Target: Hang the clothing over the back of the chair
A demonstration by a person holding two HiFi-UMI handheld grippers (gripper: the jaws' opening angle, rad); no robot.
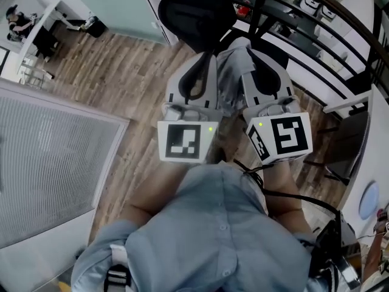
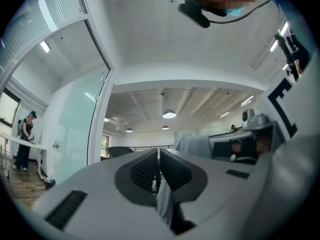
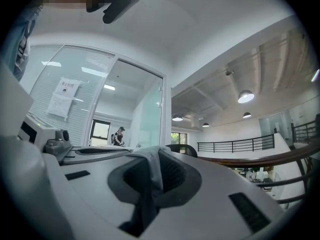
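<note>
A grey-blue garment (image 1: pixel 232 72) hangs between my two grippers, which are held side by side at about the same height. My left gripper (image 1: pixel 199 61) is shut on one edge of it; in the left gripper view a thin fold of the cloth (image 2: pixel 164 200) is pinched between the dark pads. My right gripper (image 1: pixel 254 58) is shut on the other edge, and there the cloth (image 3: pixel 149 170) drapes over the left jaw. The black chair (image 1: pixel 196 10) stands just ahead of both grippers, its back showing beyond the jaws (image 3: pixel 183 150).
A dark railing (image 1: pixel 316 23) runs along the right, with shelves beyond it. A glass partition (image 1: pixel 121 5) stands to the chair's left. A white ribbed panel (image 1: pixel 48 163) lies at the left. A person (image 1: pixel 15 20) sits at a far desk.
</note>
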